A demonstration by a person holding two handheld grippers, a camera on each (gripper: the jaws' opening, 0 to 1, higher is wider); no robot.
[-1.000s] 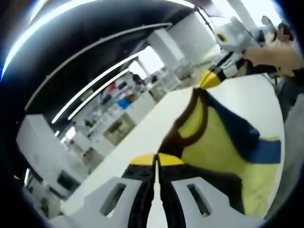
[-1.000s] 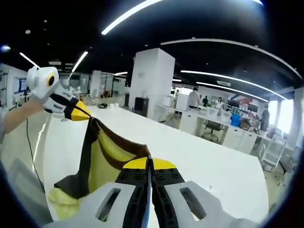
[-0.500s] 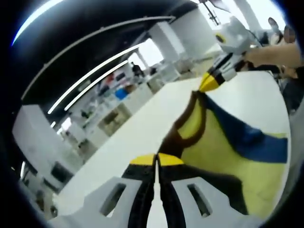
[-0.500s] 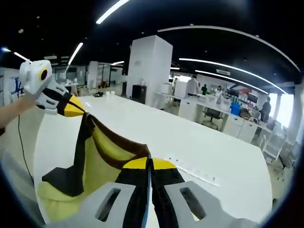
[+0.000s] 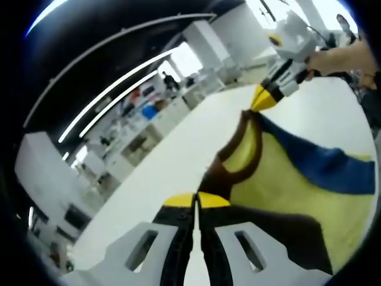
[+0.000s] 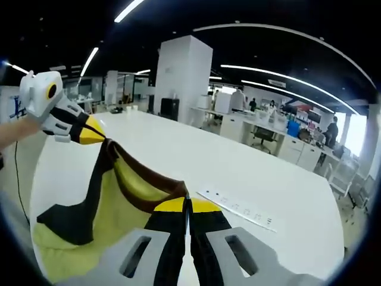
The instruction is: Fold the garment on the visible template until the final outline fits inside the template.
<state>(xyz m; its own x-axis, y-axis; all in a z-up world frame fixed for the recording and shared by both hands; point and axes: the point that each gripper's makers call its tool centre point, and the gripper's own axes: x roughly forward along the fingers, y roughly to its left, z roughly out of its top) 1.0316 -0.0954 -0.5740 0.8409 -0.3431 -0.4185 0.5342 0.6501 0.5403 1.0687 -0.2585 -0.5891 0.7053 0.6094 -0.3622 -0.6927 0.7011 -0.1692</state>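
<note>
Both grippers were clamped on the garment (image 5: 280, 179) at its neckline, holding it up over the white table (image 5: 178, 161).

Left gripper view: my left gripper (image 5: 196, 201) had its jaws pressed together with the dark brown collar (image 5: 229, 170) pinched between the yellow tips. The right gripper (image 5: 264, 98) came in from upper right, tips closed on the other end of the collar, a hand (image 5: 339, 56) behind it. The garment hung between the two: yellow body, blue band (image 5: 333, 170) across the right side, a black panel (image 5: 280, 229) lower down near my jaws.

Right gripper view: the right gripper (image 6: 186, 204) had jaws together on the brown collar edge (image 6: 149, 179). The left gripper (image 6: 89, 132) was at upper left, tips closed on the cloth's far corner. The yellow fabric (image 6: 113, 208) sagged down to the left with a black panel (image 6: 71, 217) on it. I couldn't tell whether the lower hem touched the table. A white power strip (image 6: 238, 208) lay on the table just right of my jaws. Beyond the table: a white pillar (image 6: 181, 74), desks, and a few people (image 6: 330, 134) standing well back.

I couldn't make out a template in either view.
</note>
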